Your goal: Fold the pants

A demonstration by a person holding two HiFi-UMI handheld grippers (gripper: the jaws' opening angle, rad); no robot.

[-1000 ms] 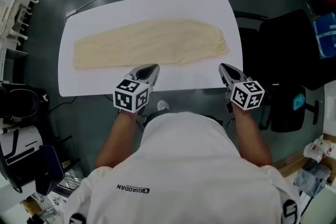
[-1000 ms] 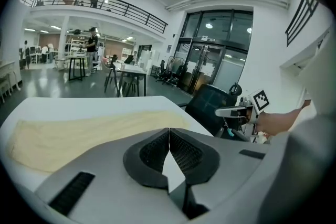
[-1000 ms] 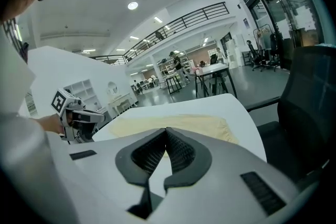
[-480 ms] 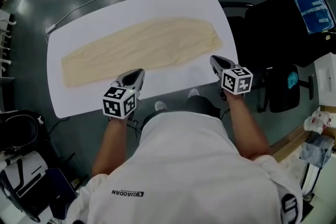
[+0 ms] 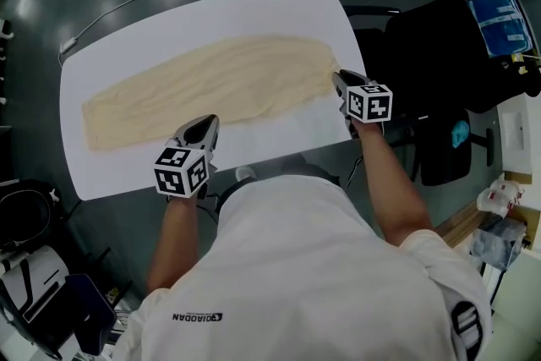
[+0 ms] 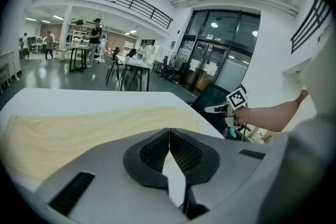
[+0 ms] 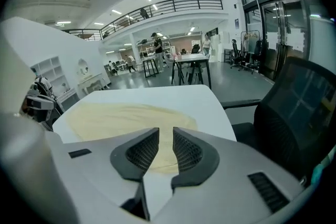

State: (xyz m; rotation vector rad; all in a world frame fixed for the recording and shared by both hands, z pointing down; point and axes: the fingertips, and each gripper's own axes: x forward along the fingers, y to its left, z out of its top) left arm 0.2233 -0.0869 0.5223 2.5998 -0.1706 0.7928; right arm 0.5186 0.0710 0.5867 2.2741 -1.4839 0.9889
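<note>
Pants (image 5: 211, 89) lie flat, full length, on the white table (image 5: 254, 8) | nothing folded yet, every fold left | my left gripper (image 5: 205, 124) closed, empty, by their near edge | my right gripper (image 5: 340, 79) jaws just opening at the wide end, gripping nothing

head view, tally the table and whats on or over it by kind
table: 1
pants: 1
grippers: 2, left gripper and right gripper
total: 4
</note>
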